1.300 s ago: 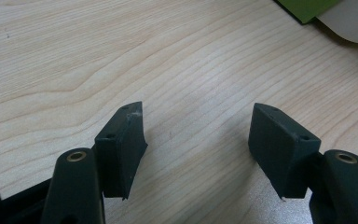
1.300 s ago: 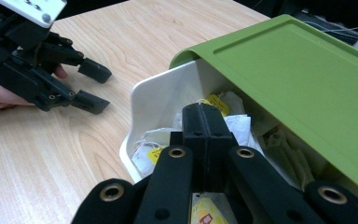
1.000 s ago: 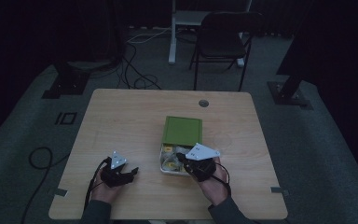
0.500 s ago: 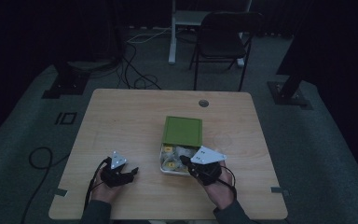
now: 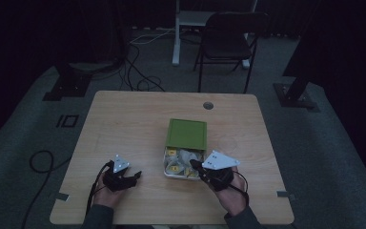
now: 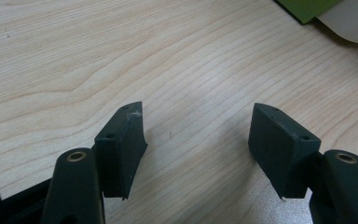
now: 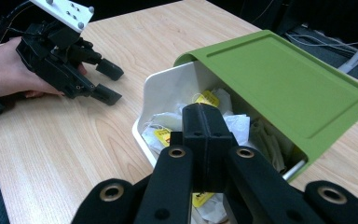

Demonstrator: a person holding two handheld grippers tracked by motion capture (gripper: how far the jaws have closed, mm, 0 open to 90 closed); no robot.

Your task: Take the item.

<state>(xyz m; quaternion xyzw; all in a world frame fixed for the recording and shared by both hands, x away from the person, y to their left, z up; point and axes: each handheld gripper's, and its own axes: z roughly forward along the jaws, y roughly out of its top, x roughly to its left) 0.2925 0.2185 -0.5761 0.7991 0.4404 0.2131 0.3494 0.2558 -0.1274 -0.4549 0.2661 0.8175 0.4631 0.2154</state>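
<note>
Here's the right gripper [image 5: 196,166] poised at the near edge of the white box [image 7: 161,100], its two black jaws pressed flat together with nothing visible between them, the tips right over the heap of tea bags [image 7: 168,132] inside. Those bags are white sachets with yellow tags, piled loosely in the open near half of the box. The green lid [image 5: 186,134] covers the far half and sits tilted, one end lifted off the rim, leaving the near part exposed. The box itself sits on the wooden table [image 5: 138,119] a little right of centre and towards the near side. Over on the left, the left gripper [image 5: 134,176] rests low on the tabletop in the person's hand, well apart from the box, its jaws spread wide with only bare wood between them. The grey three-cornered plate on each gripper catches what little light there is. Beyond the table's far edge stands a dark chair [image 5: 232,40] on the carpet.
</note>
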